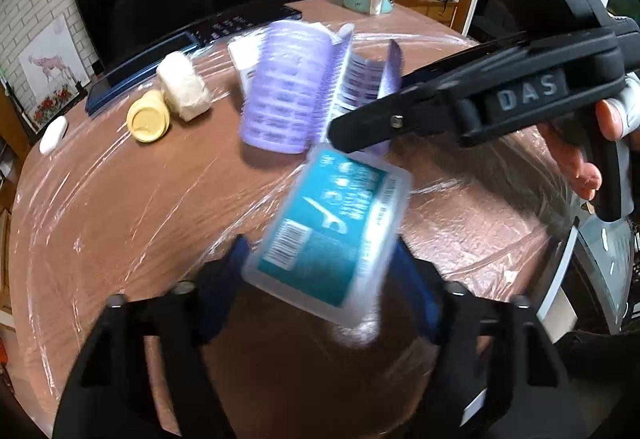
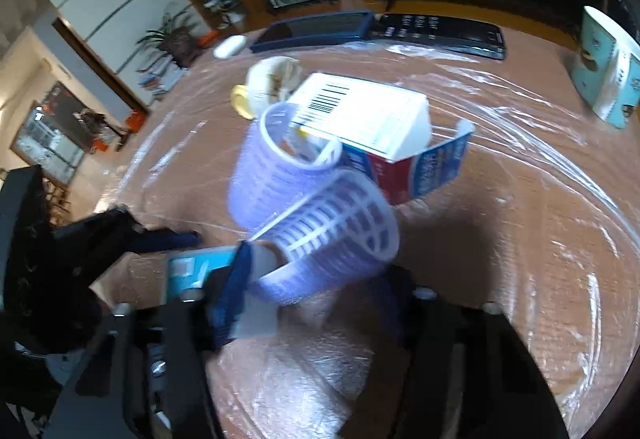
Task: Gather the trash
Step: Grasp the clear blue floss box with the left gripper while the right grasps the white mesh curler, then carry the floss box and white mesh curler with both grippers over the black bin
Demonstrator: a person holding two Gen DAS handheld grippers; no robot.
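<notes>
Floss box (image 1: 328, 235): clamped by its long edges in my left gripper (image 1: 320, 267), above table (image 1: 120, 223) | light, stiff, slick | Curler (image 2: 332, 235): right gripper (image 2: 316, 287) pinching its light, springy wall

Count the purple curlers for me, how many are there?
2. One purple curler lies between the right hand-held gripper's fingers; the other curler stands behind it against the white box. More may be hidden.

Black grippers (image 1: 320, 271), blue finger pads (image 1: 224, 279), "DAS" lettering (raised)
</notes>
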